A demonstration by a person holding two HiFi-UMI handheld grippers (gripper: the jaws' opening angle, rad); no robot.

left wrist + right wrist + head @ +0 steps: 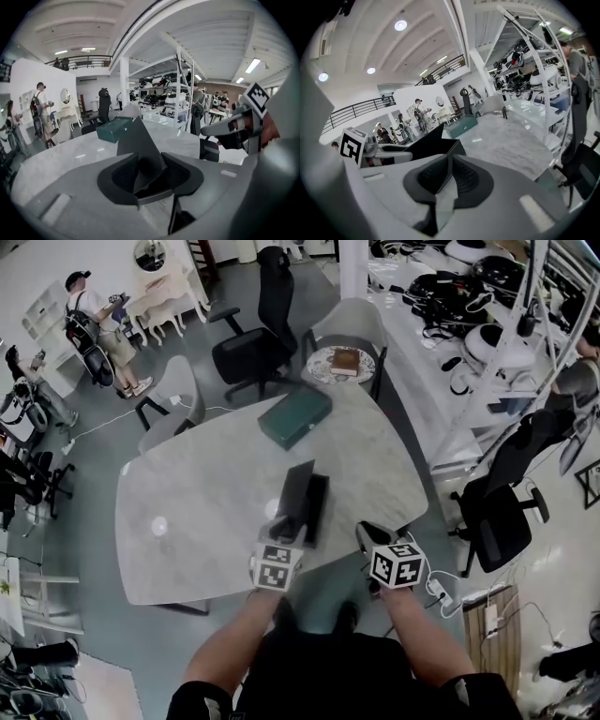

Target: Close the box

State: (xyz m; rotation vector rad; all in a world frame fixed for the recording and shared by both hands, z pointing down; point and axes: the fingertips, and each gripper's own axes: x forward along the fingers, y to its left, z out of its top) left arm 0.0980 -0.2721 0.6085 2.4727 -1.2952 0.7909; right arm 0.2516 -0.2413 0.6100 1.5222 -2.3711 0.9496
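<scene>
- Box (319, 510): black, lying on the near part of the table (206, 493), directly ahead of both grippers. It is open.
- Lid (294, 489): a thin dark panel raised above the box along its left side. In the left gripper view the lid (140, 143) rises as a pointed flap from between the jaws.
- Left gripper (285, 529): the jaws stand moderately apart. The lid's near edge sits in the gap, which is wider than the panel, and the pads are not seen pressing on it.
- Right gripper (369, 535): in the right gripper view its jaws (452, 161) stand together at the tips and hold nothing. The box (457, 150) lies just beyond them and slightly to their left, with the raised lid (425, 138) on its far left side.
- Cross-views: the right gripper (236, 127) shows to the right of the left gripper's jaws, and the left gripper (391, 151) shows to the left of the right gripper's jaws, reaching the lid.
- Green box (295, 416): closed, farther out on the table, well beyond both pairs of jaws and apart from the black box.
- Surroundings: a round seat (323, 367) bearing a brown book (344, 361) stands past the table's far edge, with a black office chair (253, 348) beside it. Two people (94, 324) stand far off to the left.
</scene>
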